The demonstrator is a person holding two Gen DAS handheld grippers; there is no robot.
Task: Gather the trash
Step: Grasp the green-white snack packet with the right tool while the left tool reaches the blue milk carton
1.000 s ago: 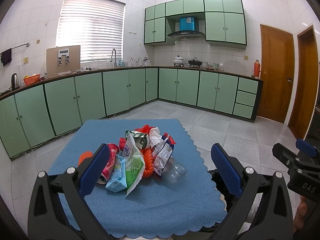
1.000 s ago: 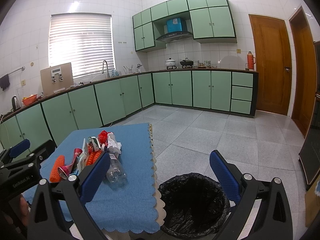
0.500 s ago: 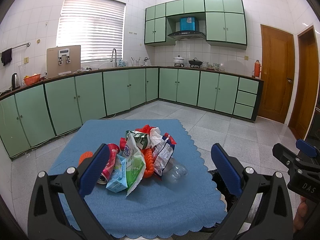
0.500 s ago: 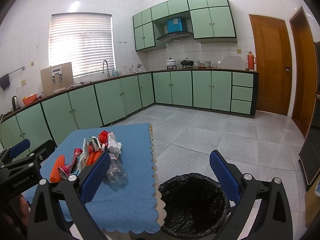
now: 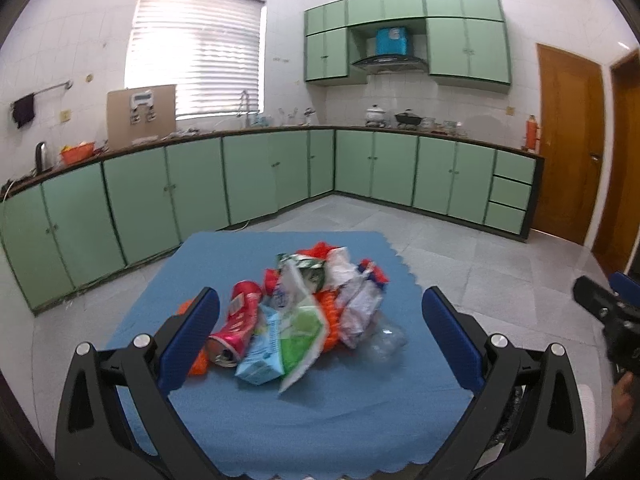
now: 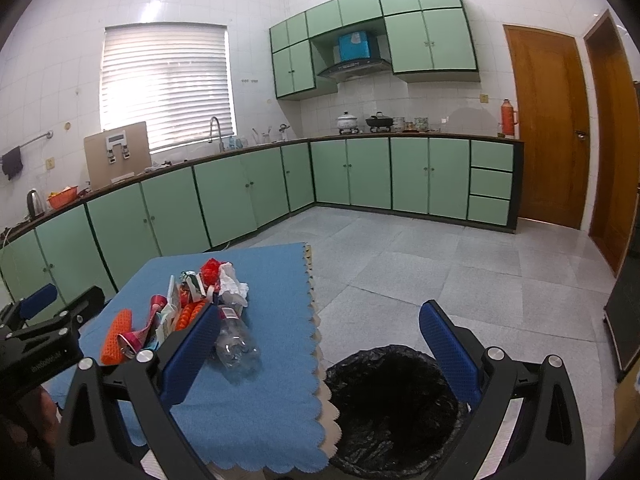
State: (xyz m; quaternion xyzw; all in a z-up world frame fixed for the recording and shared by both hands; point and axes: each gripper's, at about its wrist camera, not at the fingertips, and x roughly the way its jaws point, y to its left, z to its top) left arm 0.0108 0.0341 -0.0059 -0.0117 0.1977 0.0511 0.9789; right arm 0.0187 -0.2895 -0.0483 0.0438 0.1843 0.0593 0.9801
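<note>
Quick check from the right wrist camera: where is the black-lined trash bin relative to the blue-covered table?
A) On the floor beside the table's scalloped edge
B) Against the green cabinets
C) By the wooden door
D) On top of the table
A: the trash bin stands on the floor right beside the table, below its scalloped edge.

The left gripper (image 5: 320,316) has a black frame with open triangular cut-outs and round silver screws near the finger bases. Its two fingers (image 5: 450,340) carry blue pads with a fine grid texture. The right gripper (image 6: 316,340) is built the same way. White lettering (mirrored, not readable) marks the black body of the left one in the right wrist view.
</note>
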